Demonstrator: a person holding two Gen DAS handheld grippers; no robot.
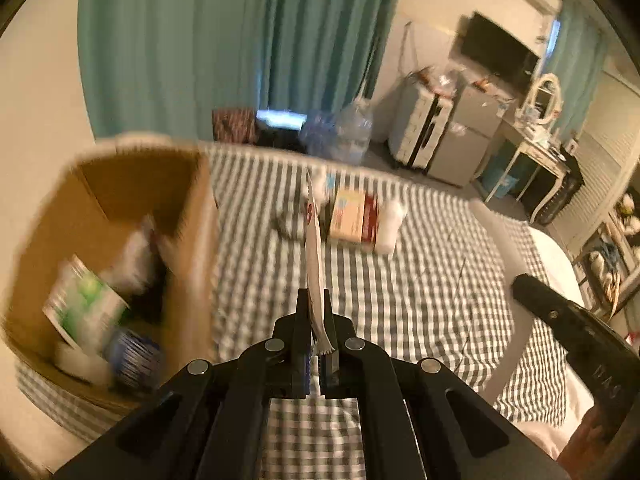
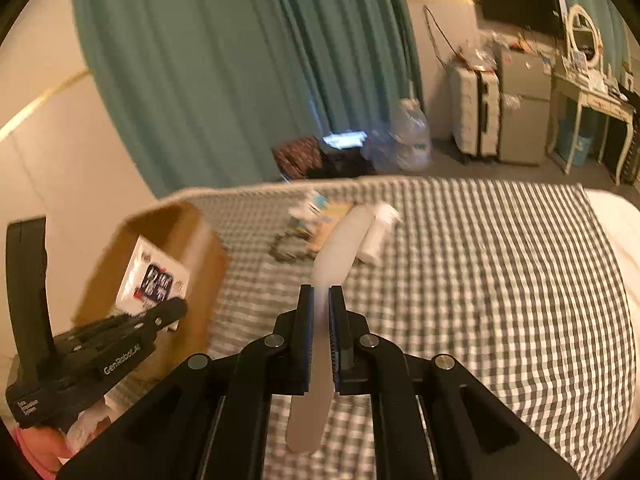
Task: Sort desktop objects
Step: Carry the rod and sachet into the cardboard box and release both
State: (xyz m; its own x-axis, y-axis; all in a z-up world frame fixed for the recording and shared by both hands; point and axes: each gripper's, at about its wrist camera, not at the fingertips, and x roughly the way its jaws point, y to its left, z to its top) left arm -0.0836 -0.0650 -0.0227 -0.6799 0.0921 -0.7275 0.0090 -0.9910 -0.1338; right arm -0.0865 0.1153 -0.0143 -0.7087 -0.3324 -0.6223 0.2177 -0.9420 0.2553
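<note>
My left gripper [image 1: 316,300] is shut on a thin white packet [image 1: 314,256], seen edge-on in the left wrist view; in the right wrist view the packet's printed face [image 2: 154,276] shows over the cardboard box [image 2: 200,248]. The box [image 1: 192,216] holds several items. My right gripper [image 2: 320,296] is shut on a flat pale strip [image 2: 334,252] above the checked cloth. A carton [image 1: 352,218], a white bottle [image 1: 388,224] and a dark ring [image 1: 286,226] lie further back on the cloth.
The checked cloth [image 1: 420,280] covers a bed-like surface. My right gripper body [image 1: 580,328] shows at the right of the left wrist view, my left gripper [image 2: 176,308] at the left of the right wrist view. Curtains, water bottles, suitcase and a desk stand behind.
</note>
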